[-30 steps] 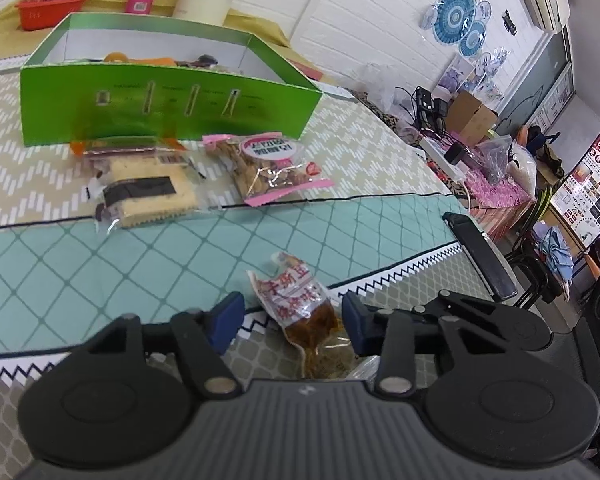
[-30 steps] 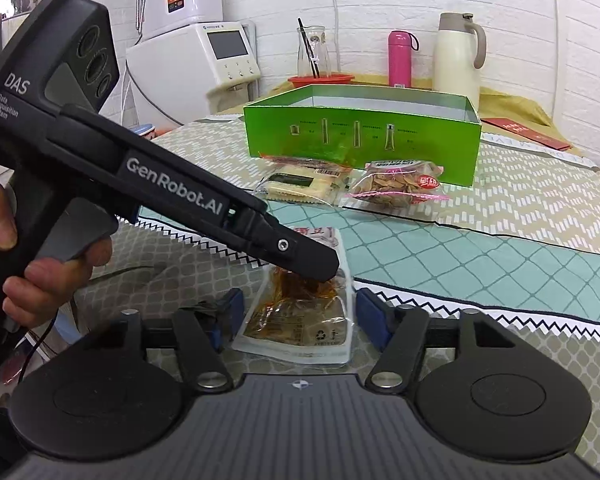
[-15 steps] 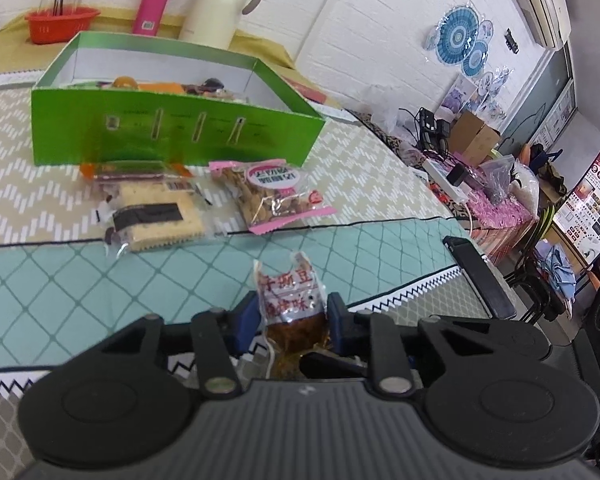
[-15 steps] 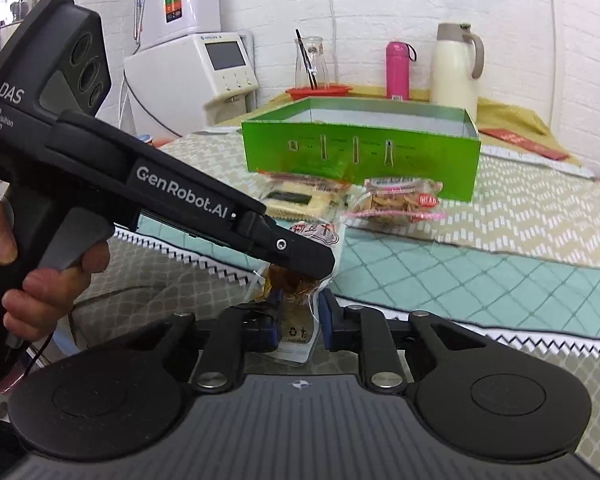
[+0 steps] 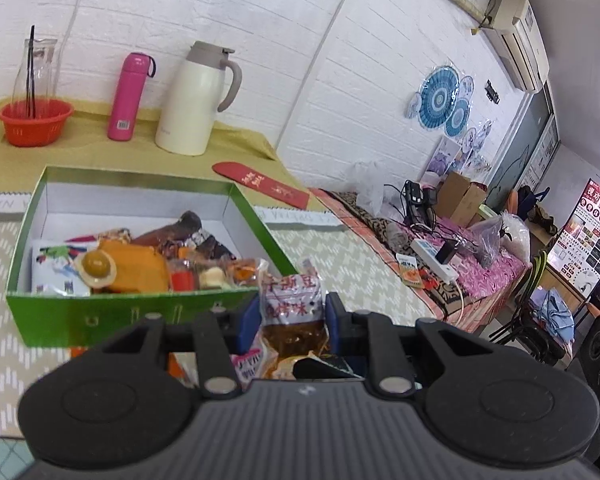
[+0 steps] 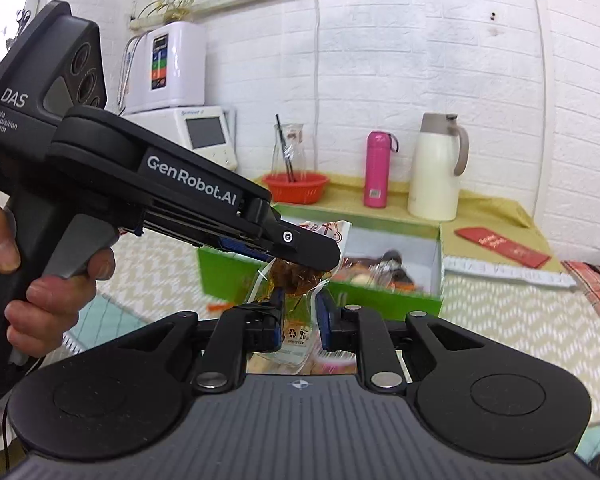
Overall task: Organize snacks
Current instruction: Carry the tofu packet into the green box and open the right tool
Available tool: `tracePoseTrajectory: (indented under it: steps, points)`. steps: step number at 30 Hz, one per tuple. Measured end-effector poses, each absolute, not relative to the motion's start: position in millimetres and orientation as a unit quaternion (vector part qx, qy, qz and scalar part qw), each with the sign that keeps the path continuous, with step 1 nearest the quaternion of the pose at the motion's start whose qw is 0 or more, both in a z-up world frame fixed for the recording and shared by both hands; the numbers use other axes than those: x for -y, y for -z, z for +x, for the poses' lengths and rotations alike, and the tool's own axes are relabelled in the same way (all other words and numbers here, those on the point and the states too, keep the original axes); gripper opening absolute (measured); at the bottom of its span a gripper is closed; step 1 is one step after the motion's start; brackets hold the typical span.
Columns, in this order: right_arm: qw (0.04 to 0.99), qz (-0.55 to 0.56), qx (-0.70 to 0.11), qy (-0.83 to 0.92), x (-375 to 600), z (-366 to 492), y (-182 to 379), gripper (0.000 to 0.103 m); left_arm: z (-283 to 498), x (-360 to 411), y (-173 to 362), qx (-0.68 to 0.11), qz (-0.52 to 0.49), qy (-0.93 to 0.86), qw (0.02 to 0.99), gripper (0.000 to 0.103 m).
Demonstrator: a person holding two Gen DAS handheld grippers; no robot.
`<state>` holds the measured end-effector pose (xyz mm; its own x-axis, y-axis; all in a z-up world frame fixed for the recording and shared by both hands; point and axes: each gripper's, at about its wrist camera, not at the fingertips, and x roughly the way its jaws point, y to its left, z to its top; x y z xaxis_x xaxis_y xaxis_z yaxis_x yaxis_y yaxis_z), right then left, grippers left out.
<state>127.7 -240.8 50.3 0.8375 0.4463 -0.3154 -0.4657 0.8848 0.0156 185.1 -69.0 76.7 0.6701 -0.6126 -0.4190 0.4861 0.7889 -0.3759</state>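
Note:
Both grippers hold one clear snack packet (image 5: 292, 312) with brown filling and red lettering, lifted off the table. My left gripper (image 5: 293, 322) is shut on its upper part, and the same left gripper (image 6: 300, 256) reaches in from the left of the right wrist view. My right gripper (image 6: 298, 322) is shut on the snack packet's (image 6: 296, 332) lower clear end. Just beyond stands the open green box (image 5: 100, 316), which holds several wrapped snacks (image 5: 140, 264). The green box (image 6: 380, 296) also shows behind the packet in the right wrist view.
On the yellow cloth at the back stand a red basket (image 5: 34, 122) with a glass carafe, a pink flask (image 5: 130, 98) and a cream jug (image 5: 196, 100). A red envelope (image 5: 260, 184) lies beside the box. A hand (image 6: 40, 276) grips the left tool. A cluttered side table (image 5: 440, 240) stands to the right.
Both grippers closed on the packet as it lay on the table, then lifted it together toward the green box, whose inside now shows.

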Motion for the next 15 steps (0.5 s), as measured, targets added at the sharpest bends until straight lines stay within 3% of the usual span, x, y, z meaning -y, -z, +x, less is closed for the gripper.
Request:
tracePoseTrajectory:
  steps: [15]
  points:
    - [0.964,-0.042,-0.174,-0.198,257,231,-45,0.034,308,99,-73,-0.322,-0.153,0.287,0.889,0.020]
